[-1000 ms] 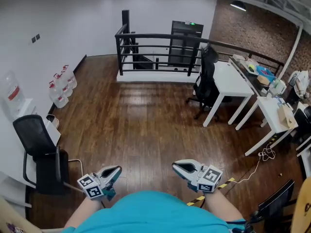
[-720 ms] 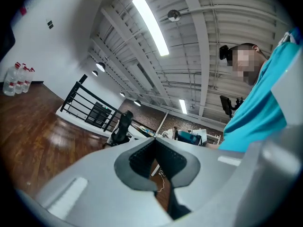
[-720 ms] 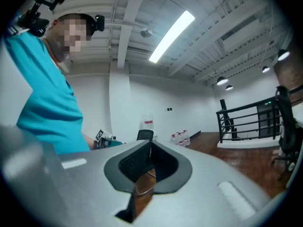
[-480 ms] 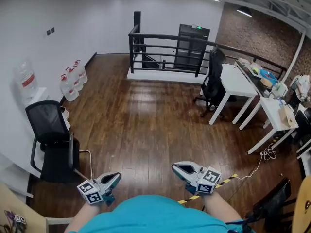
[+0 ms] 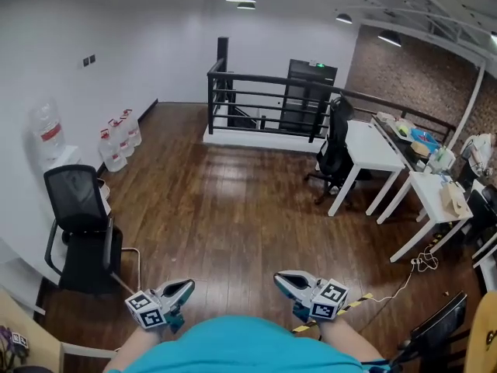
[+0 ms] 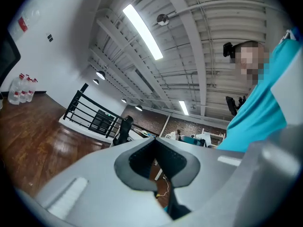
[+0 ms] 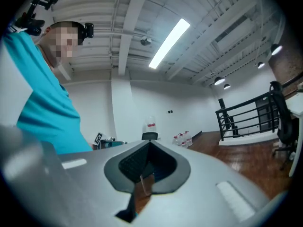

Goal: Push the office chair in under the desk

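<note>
black office chair (image 5: 335,142) is way out at about 1 o'clock from both claws, across a long run of wood floor (image 5: 233,200). its tall back stands upright and it sits hard against the 9 o'clock edge of the white tabletop (image 5: 371,140). the seat is too small to read from here, so i can't tell if it's tucked under. this could be a chair waiting on its shove or one already home.

left claw (image 5: 184,287) hangs low at 7 o'clock by the teal shirt, tips pressed together with nothing between them. right claw (image 5: 281,277) sits at 5 o'clock, also pressed together and empty. the right one is the nearer to the chair, on the same side of the room. both are well apart from it, so any contact with that backrest takes a walk over first. the chair looks turned toward the tabletop, so i judge the line into it runs toward 2 or 3 o'clock.

writing? slim pickings. the big water jug (image 5: 48,130) at 10 o'clock wears a red label, and the small bottles (image 5: 116,142) carry red too, all too small to read. a green light glows on the dark cabinet (image 5: 311,92) behind the railing (image 5: 264,99), unreadable. only square markers show on the claws' cubes. a second black chair (image 5: 74,204) waits at 9 o'clock, well away from any tabletop.
</note>
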`<state>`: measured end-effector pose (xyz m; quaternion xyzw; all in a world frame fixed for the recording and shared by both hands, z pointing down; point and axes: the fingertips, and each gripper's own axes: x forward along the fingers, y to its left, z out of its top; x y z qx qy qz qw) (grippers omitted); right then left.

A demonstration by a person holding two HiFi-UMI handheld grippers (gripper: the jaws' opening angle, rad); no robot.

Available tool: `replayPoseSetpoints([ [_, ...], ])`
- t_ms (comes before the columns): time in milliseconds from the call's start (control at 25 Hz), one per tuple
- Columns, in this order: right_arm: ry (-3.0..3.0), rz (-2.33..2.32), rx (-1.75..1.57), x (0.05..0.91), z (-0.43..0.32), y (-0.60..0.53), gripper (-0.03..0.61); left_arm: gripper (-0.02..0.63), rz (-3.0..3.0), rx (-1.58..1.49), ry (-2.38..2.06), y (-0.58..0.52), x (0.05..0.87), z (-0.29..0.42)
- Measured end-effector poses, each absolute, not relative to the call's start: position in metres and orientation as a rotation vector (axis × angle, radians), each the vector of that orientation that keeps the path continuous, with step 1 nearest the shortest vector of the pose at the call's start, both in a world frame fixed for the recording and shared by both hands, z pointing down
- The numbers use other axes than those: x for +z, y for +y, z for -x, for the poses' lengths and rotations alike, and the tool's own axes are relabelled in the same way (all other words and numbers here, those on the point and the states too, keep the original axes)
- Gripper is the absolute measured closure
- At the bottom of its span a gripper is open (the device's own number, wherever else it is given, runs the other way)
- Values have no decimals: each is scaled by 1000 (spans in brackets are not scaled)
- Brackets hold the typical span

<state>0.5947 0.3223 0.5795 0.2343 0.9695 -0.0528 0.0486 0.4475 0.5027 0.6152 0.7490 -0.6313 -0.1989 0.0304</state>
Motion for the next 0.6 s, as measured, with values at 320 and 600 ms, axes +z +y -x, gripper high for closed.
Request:
replayPoseSetpoints([
  [320, 2964, -707, -138, 578, -605, 328, 578, 589, -2309, -639, -1905, 503, 611, -458],
  [600, 2973, -680, -113, 568, -615, 328, 578, 589, -2323, -649, -1903, 509, 599, -466],
])
